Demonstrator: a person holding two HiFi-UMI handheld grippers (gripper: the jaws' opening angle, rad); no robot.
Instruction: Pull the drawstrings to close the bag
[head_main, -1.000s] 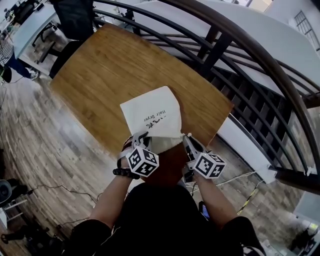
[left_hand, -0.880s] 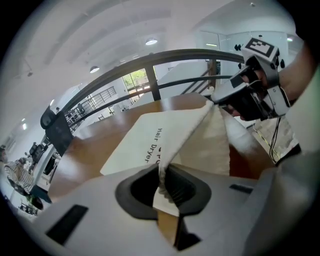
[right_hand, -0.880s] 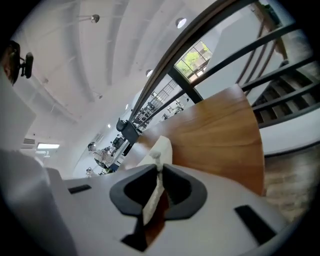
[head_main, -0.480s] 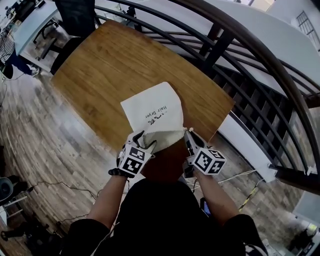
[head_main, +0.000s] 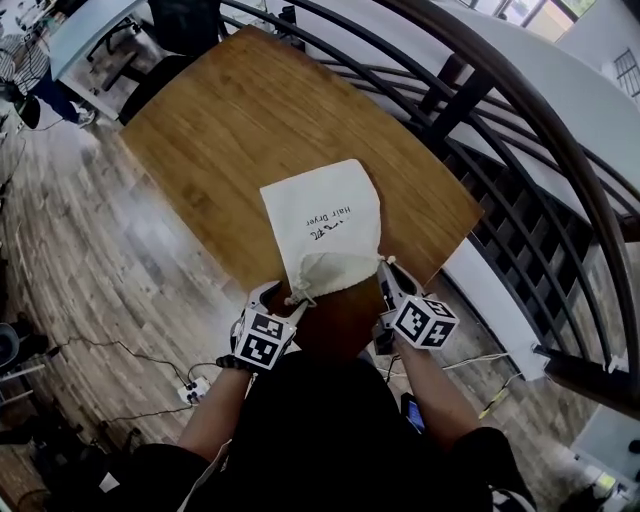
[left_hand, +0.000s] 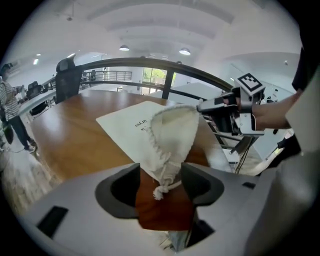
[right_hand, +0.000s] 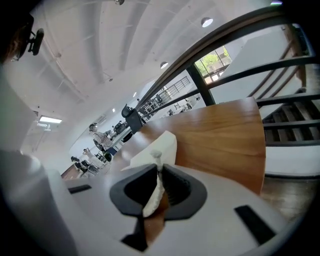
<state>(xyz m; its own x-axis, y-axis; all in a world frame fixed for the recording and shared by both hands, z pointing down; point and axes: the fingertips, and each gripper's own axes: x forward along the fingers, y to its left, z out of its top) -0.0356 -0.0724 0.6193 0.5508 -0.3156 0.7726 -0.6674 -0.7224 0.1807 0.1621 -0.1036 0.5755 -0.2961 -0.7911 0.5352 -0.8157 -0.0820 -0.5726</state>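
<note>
Lying flat on the wood table, close to the edge by the person, is the white bag. Its mouth end is turned to the person & its shut end points away. That way both strings come out right where the hands are. The mouth is bunched up & puckered, so I think most of the pull is done.

A knotted string end hangs off the bunched cloth. It sits in the gap of the left tongs, but they don't touch it. The left tongs are spread wide & have just been opening, w/ the knot loose between them. Prob. a let-go, or a try for a new hold nearer the bag.

The right tongs are pressed together, pinching the other string at the bag's right side. It could be a bit of cloth edge, hard to tell. I think this hold stops the bag sliding & holds that side tight.

Both tongs sit low at the table's near edge, one each side of the mouth, bc the strings must go apart to shut it. Past the table are a dark railing & a wood floor.
</note>
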